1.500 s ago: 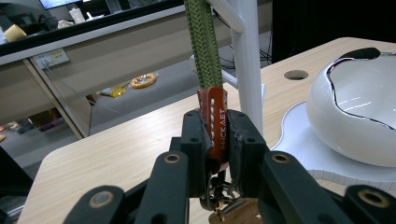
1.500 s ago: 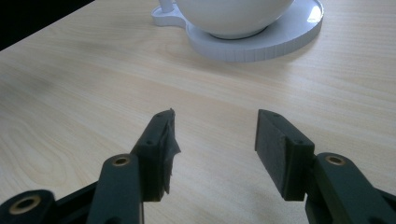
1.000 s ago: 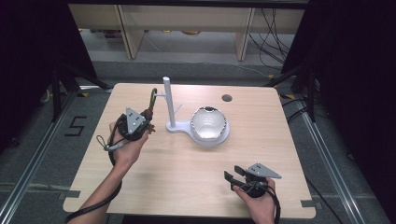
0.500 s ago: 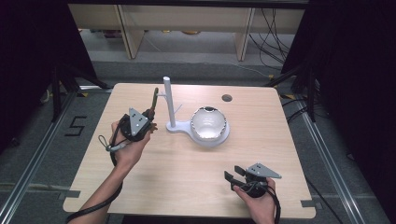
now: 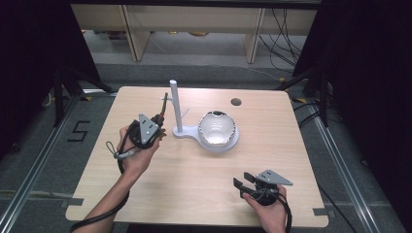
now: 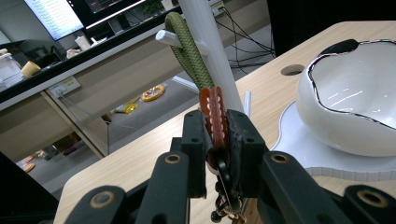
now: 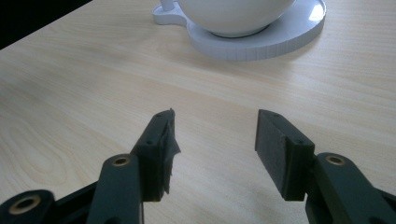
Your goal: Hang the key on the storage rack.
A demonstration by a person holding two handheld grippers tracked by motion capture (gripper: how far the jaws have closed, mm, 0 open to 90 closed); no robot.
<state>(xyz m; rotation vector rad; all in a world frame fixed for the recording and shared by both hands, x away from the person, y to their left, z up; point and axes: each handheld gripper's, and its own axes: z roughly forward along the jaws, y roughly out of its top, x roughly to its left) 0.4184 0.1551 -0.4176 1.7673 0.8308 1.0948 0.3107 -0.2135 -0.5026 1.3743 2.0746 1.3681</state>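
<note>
Creeping a touch closer to the one white stand (image 5: 175, 108), the left gripper (image 6: 215, 140) stays clamped on one green-and-brown strap (image 6: 192, 58), its loop over the stand's peg. One white bowl (image 5: 217, 128) sits alongside. Right gripper (image 7: 215, 140) rests gaping, nothing held.

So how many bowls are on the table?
1. The white bowl sits on the round plate of the white stand, right of the stand's post, toward the far middle of the table. I see no other bowl hiding anywhere.
</note>
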